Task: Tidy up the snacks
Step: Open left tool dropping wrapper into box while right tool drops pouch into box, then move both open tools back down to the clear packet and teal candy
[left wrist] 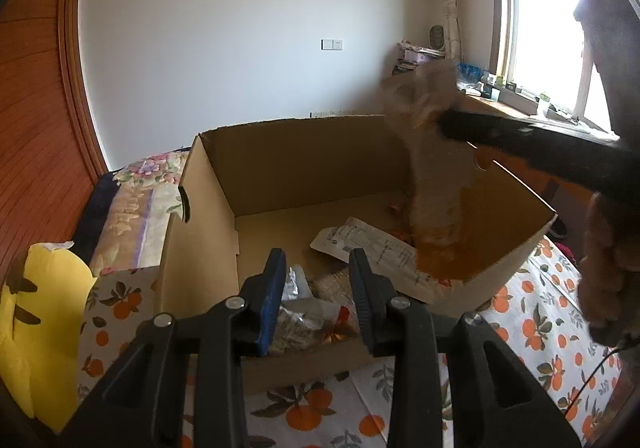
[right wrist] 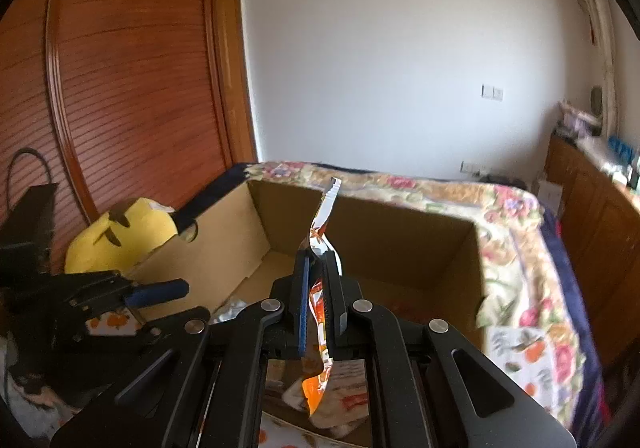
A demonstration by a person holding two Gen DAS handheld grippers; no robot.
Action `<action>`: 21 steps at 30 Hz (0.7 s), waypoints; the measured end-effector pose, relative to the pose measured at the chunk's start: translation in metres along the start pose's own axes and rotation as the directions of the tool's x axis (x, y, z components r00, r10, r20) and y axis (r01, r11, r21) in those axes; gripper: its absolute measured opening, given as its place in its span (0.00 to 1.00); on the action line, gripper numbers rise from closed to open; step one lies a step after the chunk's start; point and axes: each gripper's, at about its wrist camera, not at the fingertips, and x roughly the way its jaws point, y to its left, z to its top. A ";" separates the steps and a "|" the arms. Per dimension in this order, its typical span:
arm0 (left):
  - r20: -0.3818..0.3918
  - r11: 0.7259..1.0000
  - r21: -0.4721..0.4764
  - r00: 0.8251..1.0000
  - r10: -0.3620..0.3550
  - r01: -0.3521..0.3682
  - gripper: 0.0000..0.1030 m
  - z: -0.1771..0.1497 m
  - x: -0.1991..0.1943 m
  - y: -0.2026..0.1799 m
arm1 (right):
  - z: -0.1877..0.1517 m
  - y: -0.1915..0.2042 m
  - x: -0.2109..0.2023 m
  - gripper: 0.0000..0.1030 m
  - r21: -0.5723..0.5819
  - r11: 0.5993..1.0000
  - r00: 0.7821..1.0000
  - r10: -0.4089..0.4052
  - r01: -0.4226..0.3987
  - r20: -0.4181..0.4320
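In the left wrist view, the left gripper (left wrist: 316, 268) fills the lower middle of the frame, its two fingers (left wrist: 276, 288) spread a little and pressing on nothing. Between and below them, inside the near part of the cardboard box (left wrist: 304, 163), lies a clear snack packet (left wrist: 304, 320). A flat white packet (left wrist: 372, 252) rests on the box floor just right of it.

The right gripper (right wrist: 318, 260) has its fingers (right wrist: 304, 288) pressed together, pinching an orange snack bag (right wrist: 320, 312) edge-on in the centre of the right wrist view. In the left wrist view that bag (left wrist: 432, 183) hangs blurred at centre right, its lower end inside the box.

The box stands on an orange-patterned cloth (left wrist: 532, 320), with a yellow plush toy (left wrist: 36, 308) at the lower left.
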 end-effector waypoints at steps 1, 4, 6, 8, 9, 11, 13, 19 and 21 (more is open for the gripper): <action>0.005 1.000 0.003 1.000 0.004 -0.004 0.31 -0.001 -0.002 -0.001 | 0.000 0.000 0.002 0.03 0.011 1.000 1.000 0.007 -0.007 -0.002; 0.024 1.000 0.013 1.000 0.019 -0.019 0.31 -0.004 -0.011 -0.004 | -0.004 0.000 0.008 0.03 0.037 0.999 1.000 0.022 -0.021 -0.015; 0.029 1.000 0.008 0.999 0.016 -0.016 0.31 -0.005 -0.015 -0.004 | -0.007 -0.001 0.014 0.04 0.036 0.999 0.999 0.016 -0.015 -0.037; 0.034 1.000 0.003 0.999 0.017 -0.017 0.31 -0.006 -0.018 -0.004 | -0.009 -0.002 0.019 0.04 0.035 0.999 0.998 0.011 -0.008 -0.059; 0.037 1.000 0.000 0.999 0.017 -0.017 0.31 -0.006 -0.019 -0.004 | -0.011 -0.002 0.021 0.04 0.033 0.999 0.997 0.008 -0.005 -0.072; 0.040 1.000 -0.003 0.999 0.016 -0.016 0.31 -0.008 -0.021 -0.005 | -0.016 -0.005 0.022 0.07 0.023 1.000 0.996 0.002 0.000 -0.091; 0.044 1.000 -0.006 0.999 0.023 -0.023 0.31 -0.009 -0.022 -0.006 | -0.020 -0.006 0.019 0.08 0.011 1.000 0.996 -0.004 0.006 -0.093; 0.048 1.000 -0.007 0.999 0.020 -0.020 0.31 -0.010 -0.031 -0.009 | -0.030 -0.014 0.009 0.24 0.004 1.000 0.991 -0.030 0.031 -0.130; 0.053 1.000 0.001 0.998 0.020 -0.020 0.31 -0.010 -0.037 -0.013 | -0.032 -0.015 0.002 0.24 -0.001 0.999 0.991 -0.036 0.036 -0.130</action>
